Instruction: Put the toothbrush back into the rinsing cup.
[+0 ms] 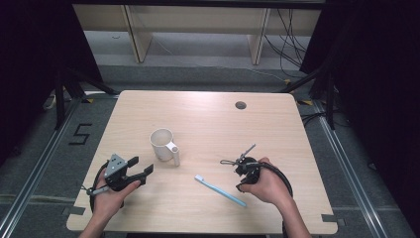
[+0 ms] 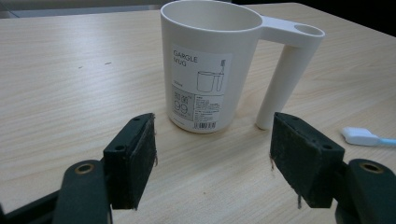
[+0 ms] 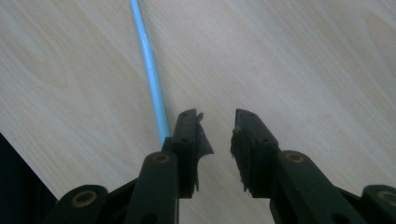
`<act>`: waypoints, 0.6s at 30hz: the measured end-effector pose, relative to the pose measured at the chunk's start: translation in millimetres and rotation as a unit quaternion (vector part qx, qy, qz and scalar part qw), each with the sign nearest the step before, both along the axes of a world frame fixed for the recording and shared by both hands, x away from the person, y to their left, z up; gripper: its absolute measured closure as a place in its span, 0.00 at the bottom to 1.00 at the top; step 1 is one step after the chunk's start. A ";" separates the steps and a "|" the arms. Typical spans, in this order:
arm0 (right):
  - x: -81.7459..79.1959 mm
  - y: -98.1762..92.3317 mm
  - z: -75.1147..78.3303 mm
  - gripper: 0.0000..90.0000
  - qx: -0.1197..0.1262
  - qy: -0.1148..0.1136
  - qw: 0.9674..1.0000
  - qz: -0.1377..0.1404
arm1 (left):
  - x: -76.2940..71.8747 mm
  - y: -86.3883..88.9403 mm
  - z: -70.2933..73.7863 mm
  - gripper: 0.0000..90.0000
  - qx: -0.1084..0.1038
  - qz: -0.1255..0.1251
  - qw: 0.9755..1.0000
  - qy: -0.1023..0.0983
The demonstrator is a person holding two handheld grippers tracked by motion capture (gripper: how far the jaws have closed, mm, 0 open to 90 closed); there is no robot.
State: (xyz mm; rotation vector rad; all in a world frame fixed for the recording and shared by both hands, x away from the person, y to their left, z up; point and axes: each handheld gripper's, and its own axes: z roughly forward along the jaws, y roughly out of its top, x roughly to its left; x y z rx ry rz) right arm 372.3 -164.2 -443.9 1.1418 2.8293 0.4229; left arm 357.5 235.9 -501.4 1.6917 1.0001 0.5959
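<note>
Likely to go wrong first: a miss on the toothbrush [image 3: 150, 65]. Lies just outside the right gripper [image 3: 218, 128], alongside the outer face of one jaw rather than in the gap, so closing now would pinch only air or nudge the handle aside. Also thin and flat against the wooden table [image 1: 208, 114], so jaws coming down at a shallow angle could skate over it or flick it toward the near edge (not far off in the right gripper view). Jaws there stand narrowly apart, nothing between the pads. Another risk: a clumsy swing toward the mug [image 2: 211, 65] tipping it, since the tall hollow side tube makes it somewhat lopsided.

Toothbrush: slim pale-blue handle, white head [image 2: 358, 136], lying diagonally on the table between mug and right hand, head end nearest the mug, apart from it. Mug: white, upright, empty as far as visible, printed label reading "GARGLE MUG", left of the table's middle. Left gripper [image 2: 212, 156]: jaws wide, empty, facing the mug and short of touching it.
</note>
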 end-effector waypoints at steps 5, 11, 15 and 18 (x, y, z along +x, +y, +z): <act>-1.4 8.1 -2.4 0.79 -0.007 0.005 1.000 0.006 | -2.1 -0.8 2.0 0.34 0.004 0.005 1.000 0.012; -0.9 13.0 -2.7 0.80 -0.016 0.007 1.000 0.023 | 0.0 -0.6 3.1 0.34 0.001 -0.003 1.000 0.002; -0.5 20.5 -4.5 0.80 -0.019 0.011 0.999 0.036 | -0.8 -1.0 3.9 0.34 0.006 0.000 1.000 0.010; 0.5 24.7 -5.9 0.80 -0.022 0.015 0.999 0.038 | 0.4 -0.9 4.0 0.34 0.005 -0.003 1.000 0.004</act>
